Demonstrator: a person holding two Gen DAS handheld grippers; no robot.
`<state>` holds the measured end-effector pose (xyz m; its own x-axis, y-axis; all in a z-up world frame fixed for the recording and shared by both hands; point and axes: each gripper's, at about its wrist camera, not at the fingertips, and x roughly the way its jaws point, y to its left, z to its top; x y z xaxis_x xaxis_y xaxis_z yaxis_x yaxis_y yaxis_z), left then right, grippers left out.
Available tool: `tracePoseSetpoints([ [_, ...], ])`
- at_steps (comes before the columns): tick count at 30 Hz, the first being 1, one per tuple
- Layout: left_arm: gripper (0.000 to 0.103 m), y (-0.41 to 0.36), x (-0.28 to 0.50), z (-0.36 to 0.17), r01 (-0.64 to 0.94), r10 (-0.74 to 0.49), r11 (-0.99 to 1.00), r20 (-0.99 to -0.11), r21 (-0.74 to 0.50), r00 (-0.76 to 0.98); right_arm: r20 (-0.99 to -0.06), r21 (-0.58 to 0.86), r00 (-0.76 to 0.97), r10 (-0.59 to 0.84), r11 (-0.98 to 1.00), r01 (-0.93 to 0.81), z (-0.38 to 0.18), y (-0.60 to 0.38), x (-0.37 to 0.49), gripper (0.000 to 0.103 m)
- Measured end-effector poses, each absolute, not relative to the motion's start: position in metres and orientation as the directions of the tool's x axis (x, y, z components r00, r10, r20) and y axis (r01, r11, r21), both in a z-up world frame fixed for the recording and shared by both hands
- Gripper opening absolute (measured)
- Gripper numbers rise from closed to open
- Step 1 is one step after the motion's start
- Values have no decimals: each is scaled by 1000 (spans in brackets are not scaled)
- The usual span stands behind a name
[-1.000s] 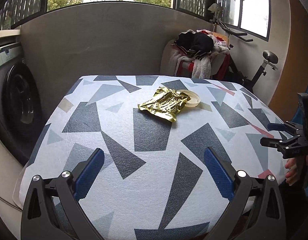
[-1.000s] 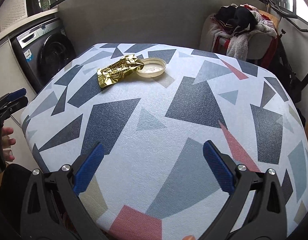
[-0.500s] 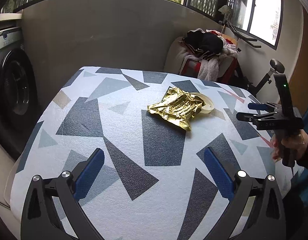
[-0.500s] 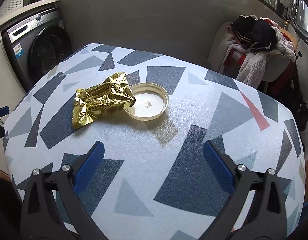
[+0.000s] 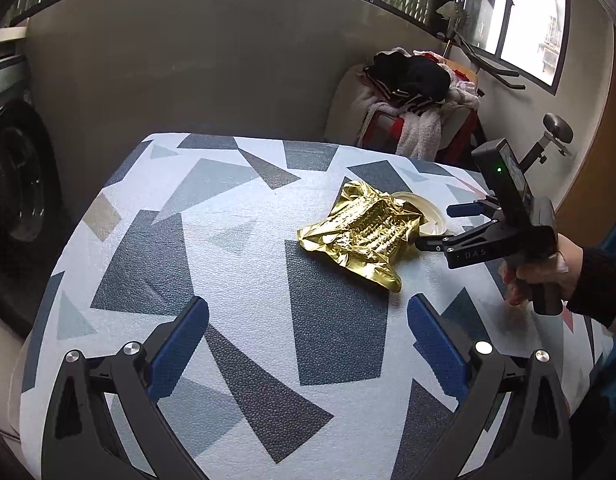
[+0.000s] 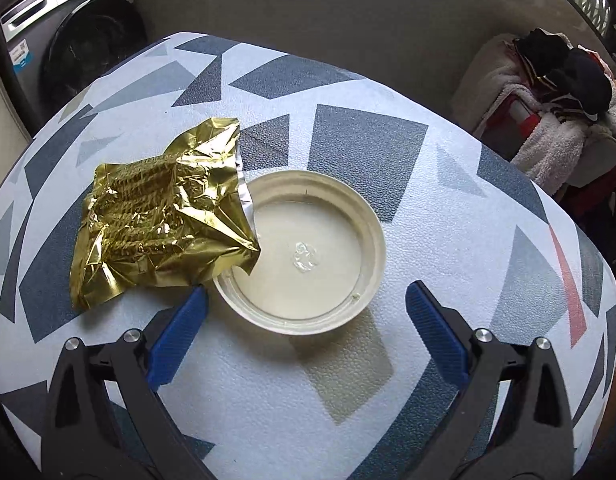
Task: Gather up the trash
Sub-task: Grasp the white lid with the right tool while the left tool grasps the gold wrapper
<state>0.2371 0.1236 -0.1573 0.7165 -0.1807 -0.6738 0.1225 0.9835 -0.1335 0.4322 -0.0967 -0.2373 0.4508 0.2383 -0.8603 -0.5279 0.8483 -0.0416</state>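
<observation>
A: Since nothing is held yet, how far along is the collecting?

B: Barely begun, by the look of it. Nearest the person, the left gripper [image 5: 308,344] hangs over the near edge of the tabletop [image 5: 196,216] with its fingers spread wide and empty. Farther in, the right gripper [image 6: 306,320] has its fingers wide apart on either side of the near rim of the cream lid [image 6: 308,252], touching nothing.

A: And the trash itself?

B: The crumpled gold wrapper [image 6: 156,216] lies toward the far right part of the tabletop, one corner lapping over the lid's rim. Both are left to pick up, and no bin shows.

A: Any writing?

B: On the right gripper's black body, seen from the left camera, "DAS" can be read. The sticker on the washing machine [image 6: 68,52] beyond the far left corner is too small to read.
</observation>
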Motion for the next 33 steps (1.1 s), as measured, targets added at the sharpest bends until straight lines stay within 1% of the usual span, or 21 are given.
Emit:
tracePoseSetpoints([
  [8, 97, 109, 276, -157, 182, -212, 976, -674, -117, 707, -864, 45, 412, 288, 861, -507, -244, -93, 458, 97],
  [9, 97, 107, 281, -157, 191, -218, 975, -677, -116, 703, -861, 47, 415, 293, 860, -509, -244, -94, 458, 94],
  [10, 97, 105, 286, -157, 201, -222, 973, -680, -112, 699, -855, 57, 418, 306, 858, -510, -242, -95, 457, 88],
  [12, 97, 100, 297, -158, 218, -218, 972, -687, -88, 693, -851, 74, 416, 319, 859, -507, -240, -99, 454, 86],
  [16, 97, 90, 324, -168, 240, -199, 970, -719, -46, 665, -855, 12, 450, 259, 876, -482, -235, -117, 444, 86],
  [19, 92, 81, 345, -179, 260, -215, 964, -750, -59, 625, -850, -16, 472, 233, 885, -465, -230, -139, 433, 86],
  [25, 90, 50, 387, -192, 330, -265, 941, -778, -79, 570, -843, 1, 473, 256, 880, -475, -234, -166, 416, 86],
  [26, 88, 44, 391, -193, 346, -274, 935, -778, -78, 565, -844, -3, 471, 256, 877, -481, -235, -167, 414, 86],
  [29, 86, 26, 401, -193, 406, -297, 912, -778, -60, 553, -850, -45, 477, 224, 872, -488, -237, -168, 409, 86],
  [33, 83, 6, 412, -200, 468, -316, 883, -796, -47, 516, -841, -31, 479, 251, 862, -506, -234, -174, 406, 86],
])
